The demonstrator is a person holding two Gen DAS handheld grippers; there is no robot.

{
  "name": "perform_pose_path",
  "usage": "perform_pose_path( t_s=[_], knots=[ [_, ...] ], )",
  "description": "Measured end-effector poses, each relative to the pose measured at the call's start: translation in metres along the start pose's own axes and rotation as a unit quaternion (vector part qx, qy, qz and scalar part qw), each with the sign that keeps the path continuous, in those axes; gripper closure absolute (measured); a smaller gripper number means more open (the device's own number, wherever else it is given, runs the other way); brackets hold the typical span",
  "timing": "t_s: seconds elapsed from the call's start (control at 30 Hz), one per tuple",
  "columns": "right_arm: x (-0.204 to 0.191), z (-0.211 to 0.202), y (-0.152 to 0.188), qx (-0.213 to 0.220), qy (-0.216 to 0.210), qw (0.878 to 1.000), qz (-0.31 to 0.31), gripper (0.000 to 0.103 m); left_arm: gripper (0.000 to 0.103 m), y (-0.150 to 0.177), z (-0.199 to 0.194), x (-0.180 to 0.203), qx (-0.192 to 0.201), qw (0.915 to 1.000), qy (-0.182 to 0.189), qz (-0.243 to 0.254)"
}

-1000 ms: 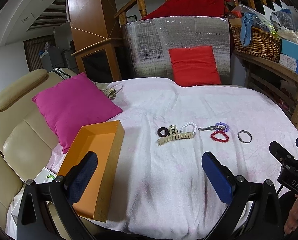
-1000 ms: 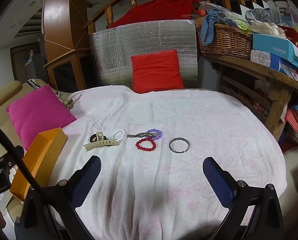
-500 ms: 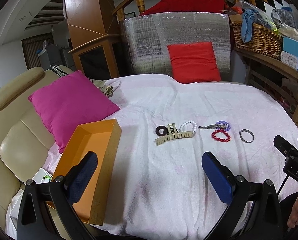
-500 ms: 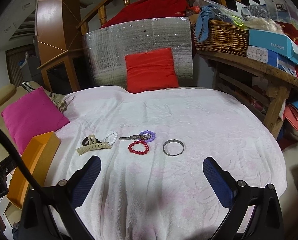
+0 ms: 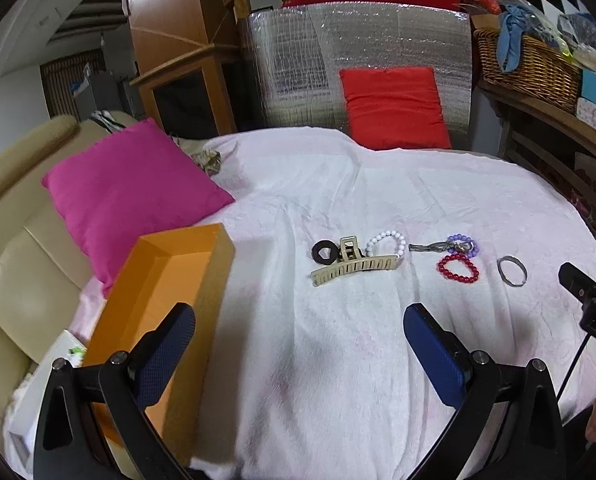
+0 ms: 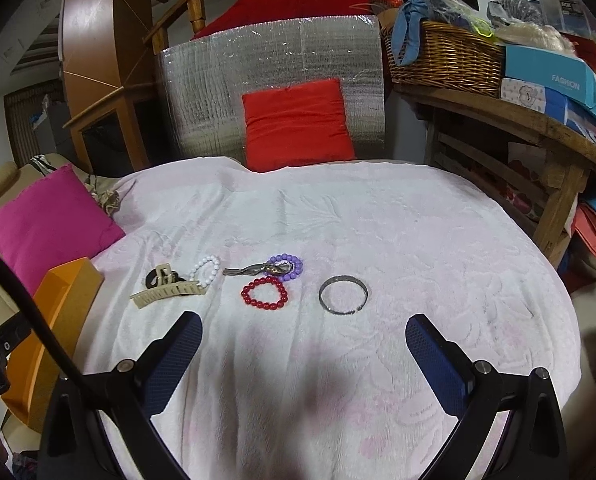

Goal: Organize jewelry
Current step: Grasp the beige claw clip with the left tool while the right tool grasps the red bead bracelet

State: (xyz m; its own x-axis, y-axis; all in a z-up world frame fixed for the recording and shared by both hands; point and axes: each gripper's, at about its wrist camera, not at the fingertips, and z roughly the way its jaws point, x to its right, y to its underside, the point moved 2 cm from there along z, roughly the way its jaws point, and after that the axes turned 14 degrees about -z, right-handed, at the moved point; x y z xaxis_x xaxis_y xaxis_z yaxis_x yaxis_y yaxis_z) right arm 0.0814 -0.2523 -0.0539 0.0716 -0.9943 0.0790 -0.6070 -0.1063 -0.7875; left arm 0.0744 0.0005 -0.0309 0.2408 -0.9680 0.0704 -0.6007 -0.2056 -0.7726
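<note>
A row of jewelry lies on the pale pink cloth (image 6: 417,240): a black ring-shaped hair tie (image 5: 324,251), a beige claw clip (image 5: 355,268), a white bead bracelet (image 5: 385,240), a grey metal clip (image 6: 254,269), a purple bead bracelet (image 6: 288,267), a red bead bracelet (image 6: 264,294) and a silver bangle (image 6: 343,294). An orange box (image 5: 158,300) stands open at the left. My left gripper (image 5: 298,326) is open, short of the claw clip. My right gripper (image 6: 302,330) is open, just short of the red bracelet and bangle.
A magenta pillow (image 5: 130,188) lies behind the box on a beige sofa (image 5: 14,272). A red pillow (image 6: 296,124) leans on a silver foil panel (image 6: 258,76) at the back. A wooden shelf (image 6: 517,116) with a wicker basket (image 6: 445,60) and boxes stands at right.
Both grippers have moved forward and lower toward the jewelry row, which now looks larger and nearer. The jewelry itself has not moved. Both stay open.
</note>
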Motion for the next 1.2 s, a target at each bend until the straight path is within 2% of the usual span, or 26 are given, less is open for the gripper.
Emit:
perform_pose_path(
  t_s=[0.13,0.2,0.27,0.37,0.43,0.5,0.63,0.9,1.0,1.07,1.1,1.13,1.17,1.2],
  knots=[
    [0.010,0.032,-0.006,-0.020,-0.017,0.999,-0.024,0.000,0.000,-0.006,0.055,-0.010,-0.040,0.9985,0.026,-0.028],
    [0.017,0.050,-0.005,-0.039,-0.043,0.998,-0.020,0.002,0.000,-0.005,0.082,-0.015,-0.054,0.9975,0.026,-0.038],
    [0.021,0.068,-0.003,-0.062,-0.080,0.995,-0.005,0.008,0.000,-0.003,0.112,-0.020,-0.076,0.9953,0.031,-0.052],
    [0.021,0.096,0.002,-0.095,-0.121,0.988,0.014,0.018,0.000,-0.003,0.139,-0.024,-0.097,0.9917,0.038,-0.075],
    [0.016,0.111,0.003,-0.113,-0.149,0.982,0.026,0.028,0.000,-0.006,0.150,-0.023,-0.104,0.9901,0.043,-0.084],
    [0.010,0.126,0.002,-0.127,-0.165,0.978,0.032,0.032,0.000,-0.012,0.160,-0.020,-0.104,0.9898,0.047,-0.086],
    [0.001,0.154,-0.002,-0.147,-0.179,0.972,0.046,0.045,0.000,-0.020,0.179,-0.009,-0.111,0.9890,0.063,-0.074],
    [-0.001,0.200,-0.006,-0.180,-0.162,0.969,0.051,0.052,0.004,-0.022,0.216,0.012,-0.147,0.9847,0.092,-0.019],
    [-0.002,0.213,-0.005,-0.194,-0.164,0.966,0.056,0.062,0.004,-0.017,0.225,0.019,-0.162,0.9812,0.104,0.004],
    [-0.005,0.214,-0.006,-0.197,-0.163,0.965,0.054,0.063,0.005,-0.013,0.231,0.020,-0.172,0.9787,0.110,0.016],
    [-0.006,0.215,-0.007,-0.197,-0.160,0.966,0.052,0.065,0.012,-0.012,0.233,0.020,-0.179,0.9773,0.112,0.018],
    [-0.007,0.215,-0.006,-0.195,-0.156,0.967,0.051,0.072,0.018,-0.010,0.235,0.019,-0.190,0.9745,0.118,0.018],
    [-0.008,0.216,-0.006,-0.197,-0.151,0.968,0.049,0.077,0.035,-0.008,0.238,0.019,-0.205,0.9708,0.124,0.015],
    [-0.009,0.216,-0.005,-0.197,-0.144,0.969,0.046,0.083,0.043,-0.007,0.240,0.022,-0.212,0.9690,0.126,0.013]
  ],
)
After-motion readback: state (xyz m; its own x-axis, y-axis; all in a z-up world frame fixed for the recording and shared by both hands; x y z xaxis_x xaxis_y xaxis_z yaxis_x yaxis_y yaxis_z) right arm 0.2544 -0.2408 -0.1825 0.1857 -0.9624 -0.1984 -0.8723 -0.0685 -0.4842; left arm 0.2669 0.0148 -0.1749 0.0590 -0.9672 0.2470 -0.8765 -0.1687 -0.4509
